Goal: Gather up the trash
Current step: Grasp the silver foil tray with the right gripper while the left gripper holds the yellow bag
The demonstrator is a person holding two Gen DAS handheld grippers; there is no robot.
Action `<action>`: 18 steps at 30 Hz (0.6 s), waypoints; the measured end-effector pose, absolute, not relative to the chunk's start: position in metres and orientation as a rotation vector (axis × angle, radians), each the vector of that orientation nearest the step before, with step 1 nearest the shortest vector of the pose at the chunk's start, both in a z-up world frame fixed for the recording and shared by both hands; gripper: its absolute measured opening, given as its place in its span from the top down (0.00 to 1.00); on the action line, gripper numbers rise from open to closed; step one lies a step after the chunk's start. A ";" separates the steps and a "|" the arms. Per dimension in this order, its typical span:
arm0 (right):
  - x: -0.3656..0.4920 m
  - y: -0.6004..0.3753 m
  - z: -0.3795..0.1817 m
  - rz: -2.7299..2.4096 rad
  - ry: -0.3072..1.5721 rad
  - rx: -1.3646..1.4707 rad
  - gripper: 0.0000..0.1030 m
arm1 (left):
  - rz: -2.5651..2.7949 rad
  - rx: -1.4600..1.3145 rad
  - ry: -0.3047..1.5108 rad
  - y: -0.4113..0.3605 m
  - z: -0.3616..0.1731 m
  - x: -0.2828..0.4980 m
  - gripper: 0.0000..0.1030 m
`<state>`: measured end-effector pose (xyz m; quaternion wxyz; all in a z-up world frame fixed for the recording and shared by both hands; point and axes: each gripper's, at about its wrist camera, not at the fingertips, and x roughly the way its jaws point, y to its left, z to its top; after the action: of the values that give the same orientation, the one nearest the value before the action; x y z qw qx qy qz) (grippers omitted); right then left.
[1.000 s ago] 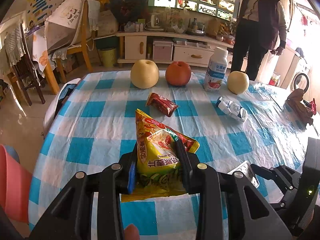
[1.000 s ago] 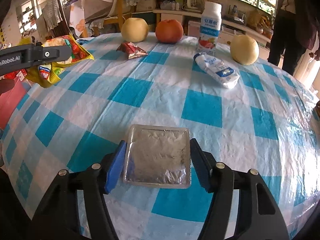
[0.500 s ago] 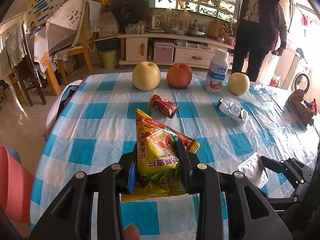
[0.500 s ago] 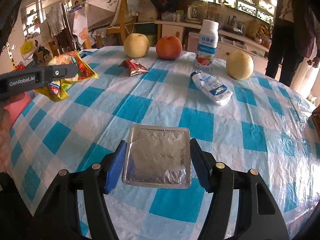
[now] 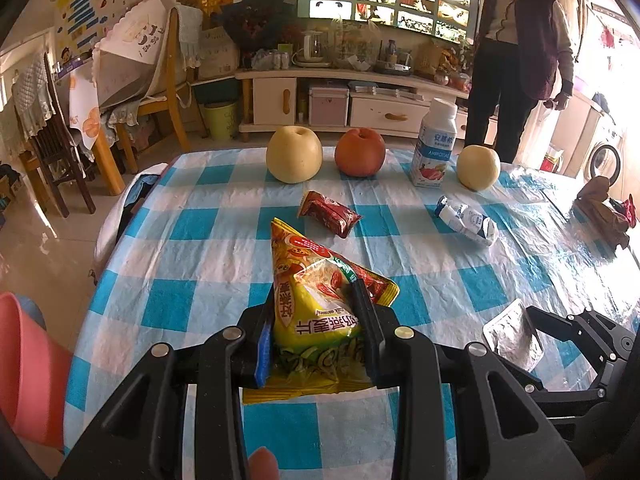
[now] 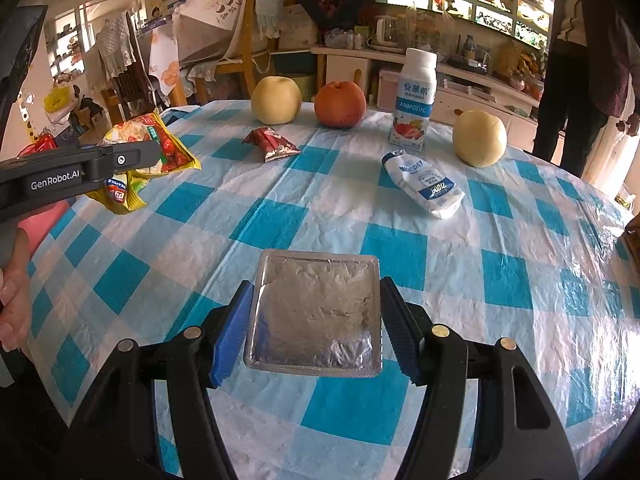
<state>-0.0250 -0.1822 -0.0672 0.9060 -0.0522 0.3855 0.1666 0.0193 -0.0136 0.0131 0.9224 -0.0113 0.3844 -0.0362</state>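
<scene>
Left wrist view: the left gripper (image 5: pixel 316 320) clamps a yellow snack bag (image 5: pixel 316 312) above the checked tablecloth (image 5: pixel 192 256)

Right wrist view: the right gripper (image 6: pixel 316 320) brackets a silver foil packet (image 6: pixel 316 312) – pads seemingly touching its edges, so probably gripped – a red wrapper (image 6: pixel 272 144) lies farther off

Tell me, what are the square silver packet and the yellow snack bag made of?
Silver packet: looks like metal foil, matt and finely wrinkled, with a flat sealed rim; it could be foil-faced plastic. Yellow bag: thin printed plastic film, glossy, creased and puckered where the left fingers squeeze it.
</scene>
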 end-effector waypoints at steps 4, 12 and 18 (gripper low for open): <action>-0.025 -0.182 -0.066 0.346 0.794 -0.109 0.38 | -0.074 -0.023 0.788 -0.014 0.013 0.019 0.65; -0.026 -0.182 -0.066 0.346 0.793 -0.108 0.38 | -0.074 -0.023 0.789 -0.014 0.013 0.019 0.65; -0.026 -0.182 -0.066 0.347 0.792 -0.108 0.38 | -0.073 -0.023 0.789 -0.014 0.013 0.019 0.65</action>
<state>-0.0257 -0.1819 -0.0658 0.9065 -0.0524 0.3838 0.1679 0.0192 -0.0143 0.0131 0.9224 -0.0112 0.3844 -0.0358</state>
